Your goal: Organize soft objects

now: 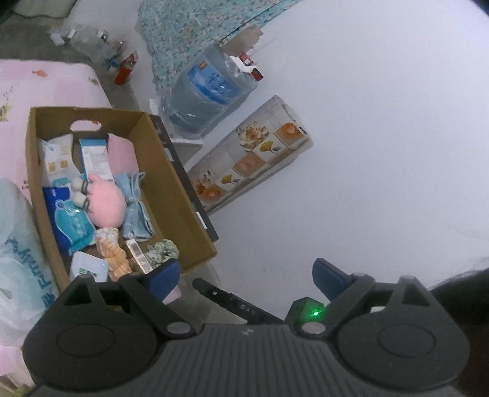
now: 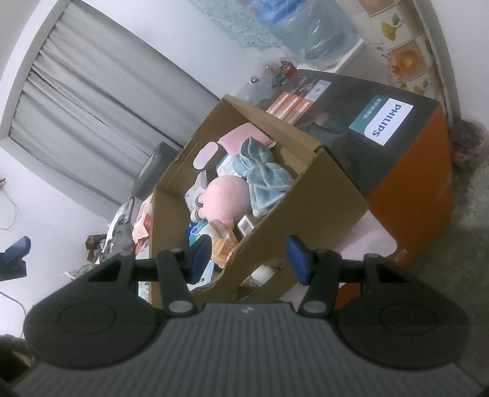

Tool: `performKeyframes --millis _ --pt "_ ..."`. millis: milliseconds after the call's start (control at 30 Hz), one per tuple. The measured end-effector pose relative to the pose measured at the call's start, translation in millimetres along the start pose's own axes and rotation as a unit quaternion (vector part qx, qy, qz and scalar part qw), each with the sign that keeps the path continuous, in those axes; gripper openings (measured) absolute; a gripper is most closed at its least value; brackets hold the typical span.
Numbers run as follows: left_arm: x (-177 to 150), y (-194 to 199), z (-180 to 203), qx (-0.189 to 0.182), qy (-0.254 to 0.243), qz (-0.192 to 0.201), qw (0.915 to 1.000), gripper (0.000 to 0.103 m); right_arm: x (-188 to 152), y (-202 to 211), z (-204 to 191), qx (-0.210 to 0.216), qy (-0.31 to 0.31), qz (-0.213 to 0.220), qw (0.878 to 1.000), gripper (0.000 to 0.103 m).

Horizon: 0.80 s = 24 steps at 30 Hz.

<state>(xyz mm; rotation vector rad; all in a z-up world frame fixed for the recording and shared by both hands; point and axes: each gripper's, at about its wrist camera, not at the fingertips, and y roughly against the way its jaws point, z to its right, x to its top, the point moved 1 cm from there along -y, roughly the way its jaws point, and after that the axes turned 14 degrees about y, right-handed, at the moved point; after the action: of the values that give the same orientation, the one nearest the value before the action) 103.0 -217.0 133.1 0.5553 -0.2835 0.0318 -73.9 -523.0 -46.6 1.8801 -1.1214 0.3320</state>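
White walls (image 1: 382,137) enclose the room above a grey concrete floor (image 2: 458,250). Pleated grey curtains (image 2: 82,100) cover a window. A water jug (image 1: 207,91) stands beside floral-patterned cloth (image 1: 189,27).

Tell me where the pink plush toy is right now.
The pink plush toy lies inside the open cardboard box, mid-box in both wrist views, with the bundled blue towel touching one side and blue packets on the other.
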Motion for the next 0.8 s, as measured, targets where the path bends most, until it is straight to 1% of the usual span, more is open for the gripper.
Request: performKeyframes --millis 67,133,267,433,533,600,700,800 --pt "-1.5 4.6 -0.2 0.000 0.002 0.005 1.0000 0.094 0.0 -2.9 -0.2 0.004 -0.002 -0.003 1.000 0.054" --pt "-2.4 7.0 -0.2 0.000 0.002 0.001 1.0000 0.094 -0.2 -6.4 -0.8 0.007 -0.005 -0.007 1.000 0.054" --pt "-8.0 11.6 3.0 0.003 -0.014 -0.002 0.9999 0.094 0.0 -8.6 -5.2 0.016 -0.003 -0.008 1.000 0.054" --pt "-12.2 26.8 4.3 -0.017 -0.015 0.016 0.9996 0.094 -2.0 -6.4 -11.7 0.018 0.000 -0.007 1.000 0.054" --pt "-15.6 36.6 8.5 -0.022 -0.027 0.031 0.9989 0.097 -2.8 -4.0 -14.0 0.022 0.000 -0.004 1.000 0.054" --pt "-17.7 40.2 9.0 -0.021 -0.031 0.032 0.9988 0.098 -4.0 -2.9 -16.1 0.022 0.002 -0.004 1.000 0.054" --pt "-18.7 44.1 4.9 -0.027 -0.021 0.023 0.9992 0.098 -6.1 -4.2 -18.1 0.020 0.001 -0.008 1.000 0.054" --pt "-19.2 52.8 2.0 -0.031 -0.019 0.032 0.9988 0.098 -6.5 -7.6 -19.2 0.024 -0.003 -0.013 1.000 0.054"
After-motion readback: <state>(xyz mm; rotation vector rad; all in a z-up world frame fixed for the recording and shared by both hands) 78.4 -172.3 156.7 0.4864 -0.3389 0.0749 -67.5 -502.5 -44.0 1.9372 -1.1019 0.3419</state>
